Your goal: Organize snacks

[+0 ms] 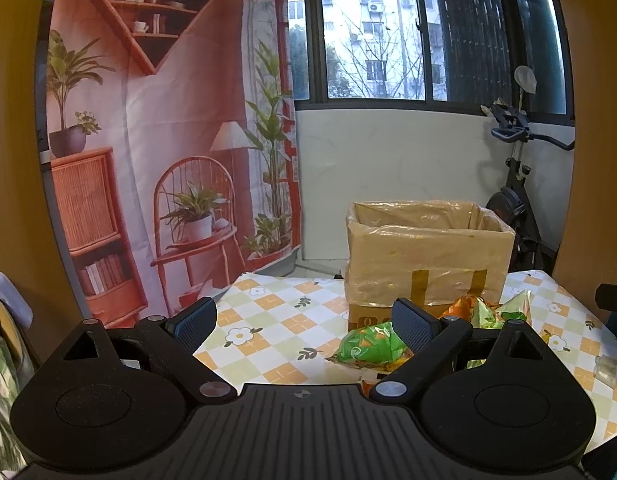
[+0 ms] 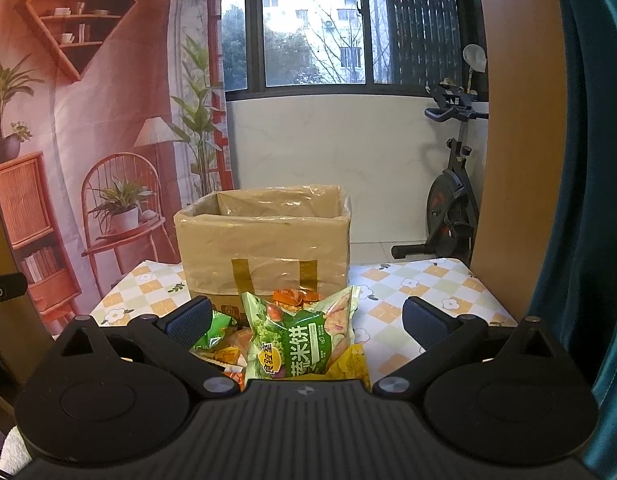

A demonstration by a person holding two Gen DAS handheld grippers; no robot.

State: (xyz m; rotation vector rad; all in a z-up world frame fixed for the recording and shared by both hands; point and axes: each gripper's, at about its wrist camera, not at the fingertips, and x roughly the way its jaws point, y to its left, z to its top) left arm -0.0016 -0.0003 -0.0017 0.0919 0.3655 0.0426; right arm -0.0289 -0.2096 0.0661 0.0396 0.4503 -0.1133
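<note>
Both grippers poised over the snack pile, nothing picked up yet.

The left gripper (image 1: 304,322) and right gripper (image 2: 306,322) hang with jaws released and empty. The snack packets (image 2: 300,344) lie heaped on the surface (image 1: 268,320) just near of the lined cardboard box (image 2: 264,240). Likely next: close on the green packet (image 2: 304,348) and lift it over the box's near rim. Open room lies left; the surface's right edge is close.

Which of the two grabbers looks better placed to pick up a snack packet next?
Probably the right gripper: its open fingers frame the green rice-cracker packet dead ahead. The left gripper, also open, has the crinkled snack pile off to one side.
</note>
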